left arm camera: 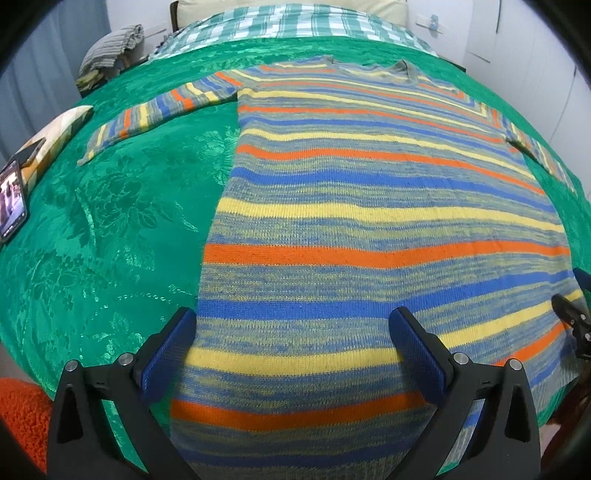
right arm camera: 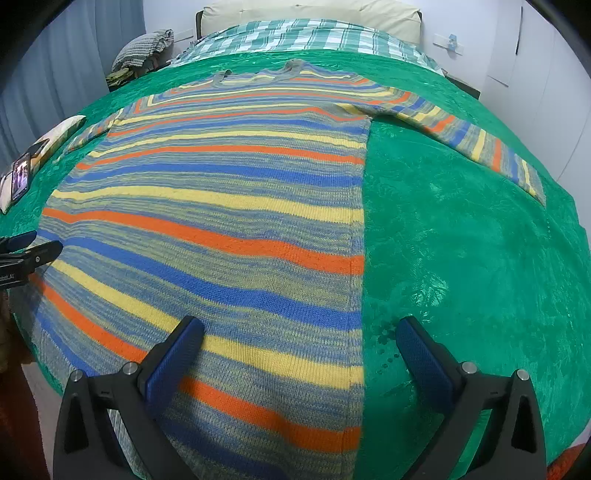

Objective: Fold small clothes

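Observation:
A striped knit sweater [left arm camera: 369, 206], in blue, yellow, orange and grey, lies flat and spread on a green bedspread [left arm camera: 110, 221], sleeves out to both sides. My left gripper [left arm camera: 295, 332] is open over the sweater's lower left edge, its left finger at the side seam. My right gripper [right arm camera: 299, 339] is open over the sweater [right arm camera: 221, 221] at its lower right edge, the right finger over the bedspread [right arm camera: 461, 258]. Each gripper shows at the edge of the other's view: the right one [left arm camera: 572, 314] and the left one [right arm camera: 26, 251]. Neither holds anything.
A phone [left arm camera: 11, 203] with a lit screen lies at the left edge of the bed beside a cushion [left arm camera: 55, 129]. A checked blanket [left arm camera: 295, 22] and a pillow [right arm camera: 314, 11] lie at the head. A heap of striped clothes [left arm camera: 110, 48] is at the far left.

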The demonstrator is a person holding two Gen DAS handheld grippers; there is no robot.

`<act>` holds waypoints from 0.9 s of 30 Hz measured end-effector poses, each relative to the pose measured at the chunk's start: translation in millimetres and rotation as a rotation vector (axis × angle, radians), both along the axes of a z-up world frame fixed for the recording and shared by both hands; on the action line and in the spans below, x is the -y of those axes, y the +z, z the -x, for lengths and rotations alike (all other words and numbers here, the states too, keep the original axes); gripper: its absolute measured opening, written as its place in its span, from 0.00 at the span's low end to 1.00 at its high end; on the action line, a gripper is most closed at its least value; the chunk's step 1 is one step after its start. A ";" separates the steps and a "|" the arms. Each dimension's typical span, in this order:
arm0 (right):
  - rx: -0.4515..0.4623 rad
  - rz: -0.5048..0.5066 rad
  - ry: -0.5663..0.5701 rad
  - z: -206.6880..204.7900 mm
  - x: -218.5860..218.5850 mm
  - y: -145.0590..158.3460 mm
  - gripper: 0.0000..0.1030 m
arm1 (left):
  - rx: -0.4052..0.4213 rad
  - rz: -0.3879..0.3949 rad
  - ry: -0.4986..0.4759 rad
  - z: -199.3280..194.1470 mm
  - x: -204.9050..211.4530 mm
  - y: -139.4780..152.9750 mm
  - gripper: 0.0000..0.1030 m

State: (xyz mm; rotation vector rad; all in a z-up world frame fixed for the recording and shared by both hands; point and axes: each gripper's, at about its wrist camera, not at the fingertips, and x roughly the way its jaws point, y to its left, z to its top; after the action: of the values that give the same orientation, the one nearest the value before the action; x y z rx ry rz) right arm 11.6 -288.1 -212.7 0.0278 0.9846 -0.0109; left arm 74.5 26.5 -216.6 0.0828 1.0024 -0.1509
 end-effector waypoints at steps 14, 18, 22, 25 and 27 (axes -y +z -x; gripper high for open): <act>0.003 -0.001 -0.002 0.3 0.4 -0.1 1.00 | -0.005 -0.001 -0.002 -0.5 0.3 -0.2 1.00; 0.016 -0.003 -0.010 2.0 1.8 -0.1 1.00 | -0.017 0.004 -0.002 -0.9 -0.2 3.7 1.00; 0.017 -0.003 -0.012 2.2 1.5 0.2 1.00 | 0.001 0.059 -0.016 2.0 -3.6 14.0 1.00; -0.001 -0.003 -0.007 0.8 1.3 3.7 1.00 | 0.068 0.080 -0.015 7.9 -6.0 27.4 1.00; -0.037 -0.033 -0.016 -1.8 5.1 13.2 1.00 | 0.115 0.072 -0.007 12.7 -7.9 36.7 1.00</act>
State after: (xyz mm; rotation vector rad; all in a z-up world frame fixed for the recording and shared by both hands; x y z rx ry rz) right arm 13.3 -293.2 -199.5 0.0661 1.0219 -0.0103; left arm 61.7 34.3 -179.9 0.0289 0.8812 -0.1864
